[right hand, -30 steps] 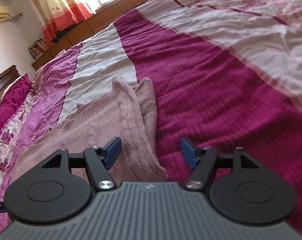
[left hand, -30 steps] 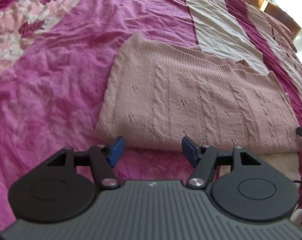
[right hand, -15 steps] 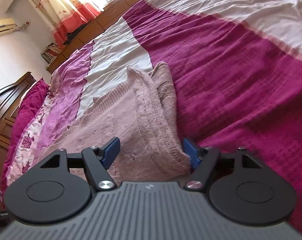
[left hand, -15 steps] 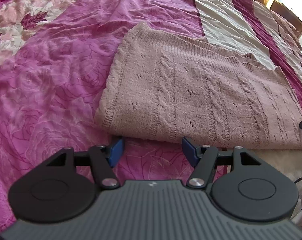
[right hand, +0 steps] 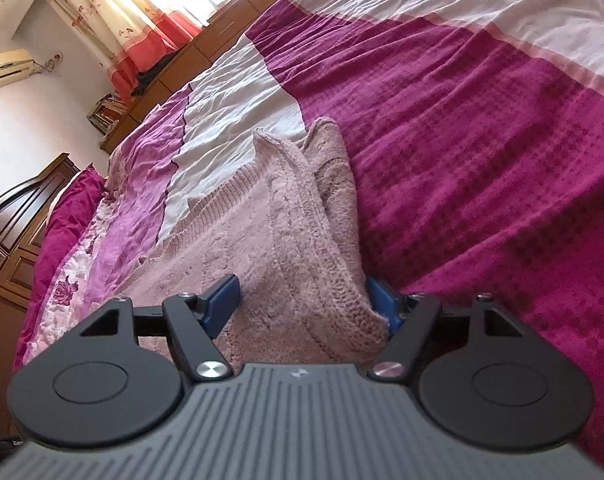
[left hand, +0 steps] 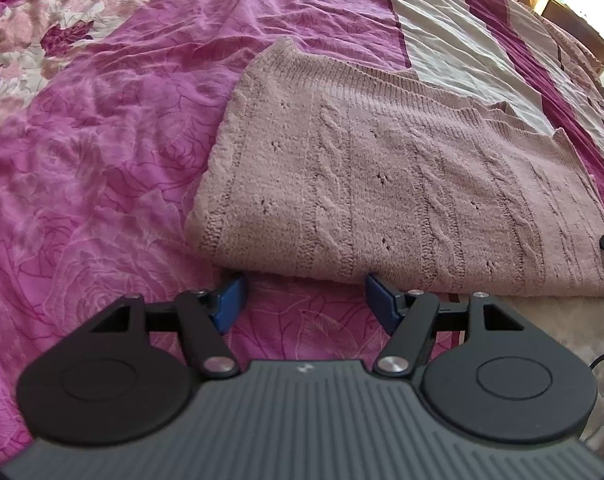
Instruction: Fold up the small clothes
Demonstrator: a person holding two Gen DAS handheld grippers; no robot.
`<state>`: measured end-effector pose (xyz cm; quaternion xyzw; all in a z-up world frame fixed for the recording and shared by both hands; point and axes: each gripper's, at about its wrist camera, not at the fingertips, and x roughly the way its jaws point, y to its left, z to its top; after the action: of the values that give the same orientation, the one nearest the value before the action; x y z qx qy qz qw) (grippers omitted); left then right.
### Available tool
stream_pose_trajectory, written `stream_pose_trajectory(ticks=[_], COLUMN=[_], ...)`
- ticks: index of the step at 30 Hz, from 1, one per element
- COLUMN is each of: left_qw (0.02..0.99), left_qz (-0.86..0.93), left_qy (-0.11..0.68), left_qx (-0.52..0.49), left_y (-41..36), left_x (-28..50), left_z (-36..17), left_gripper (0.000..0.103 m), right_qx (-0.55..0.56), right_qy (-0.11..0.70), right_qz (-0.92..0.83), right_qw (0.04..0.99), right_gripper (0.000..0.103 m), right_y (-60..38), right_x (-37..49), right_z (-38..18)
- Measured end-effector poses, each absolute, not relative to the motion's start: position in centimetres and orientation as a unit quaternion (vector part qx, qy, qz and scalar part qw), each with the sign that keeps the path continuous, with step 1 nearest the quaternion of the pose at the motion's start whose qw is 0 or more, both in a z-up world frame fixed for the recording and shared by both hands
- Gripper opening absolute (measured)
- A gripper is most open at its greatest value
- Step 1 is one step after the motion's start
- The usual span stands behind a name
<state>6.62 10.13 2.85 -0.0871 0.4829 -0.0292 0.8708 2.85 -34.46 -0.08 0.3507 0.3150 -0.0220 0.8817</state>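
Pink cable-knit sweater [left hand: 402, 184] is lying folded flat on the bedspread [left hand: 101, 160], near edge sitting just ahead of the left gripper [left hand: 305, 294]. Left jaws are standing open and have just been opening a bit more; blue pads are sitting at the sweater's near fold edge, tips tucked just under it, nothing pinched between them. Right gripper [right hand: 308, 304] is also gaping wide, with the sweater's near corner bunched between the pads; the knit is touching the right-hand pad, left pad is sitting clear on top, no squeeze showing.

Left of the sweater: wide open stretch of pink rose-print cover, wrinkled. Beyond its far edge: white and dark magenta stripes running away. Right of the sweater in the right wrist view: broad dark magenta cover.

Only the left wrist view is showing the sweater's full flat face, plus a black tip of the other gripper at the right edge. Only the right wrist view is showing the sweater's layered side edge standing up in a ridge, the curtains [right hand: 113, 24], wooden headboard [right hand: 17, 232] and wall air conditioner [right hand: 5, 70].
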Motion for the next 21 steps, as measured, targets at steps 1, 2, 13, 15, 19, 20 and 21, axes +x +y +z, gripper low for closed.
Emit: stream_pose_trajectory(ticks=[1,2,13,15,19,20,21], left_qw=[0.871,0.871,0.872,0.873,0.874,0.874,0.874], left_qz=[-0.029,-0.03,-0.027,-0.027,-0.027,-0.027,-0.027], left_qy=[0.483,0.483,0.482,0.482,0.48,0.48,0.48], left_qx=[-0.087,-0.087,-0.079,-0.076,-0.072,-0.072,-0.072], left_y=[10.1,10.1,9.9,9.8,9.7,9.6,9.6], left_x=[6.7,6.7,7.0,7.0,6.9,6.9,6.9], left_z=[2.8,2.8,2.4,2.3,2.3,2.3,2.3], left_gripper=[0.068,0.068,0.07,0.07,0.07,0.07,0.07], right_qx=[0.356,0.367,0.356,0.35,0.371,0.384,0.396], right_qy=[0.314,0.31,0.3,0.299,0.298,0.296,0.293], right_qz=[-0.024,-0.02,-0.015,-0.016,-0.022,-0.016,-0.011], right_qw=[0.88,0.877,0.885,0.887,0.879,0.875,0.87], right_gripper=[0.075,0.075,0.075,0.075,0.071,0.07,0.07], right_y=[-34.4,-34.5,-33.6,-33.5,-33.6,-33.8,-33.9], right_x=[2.8,2.6,3.2,3.2,3.0,2.8,2.7], right_z=[0.1,0.3,-0.7,-0.7,-0.4,-0.4,-0.4])
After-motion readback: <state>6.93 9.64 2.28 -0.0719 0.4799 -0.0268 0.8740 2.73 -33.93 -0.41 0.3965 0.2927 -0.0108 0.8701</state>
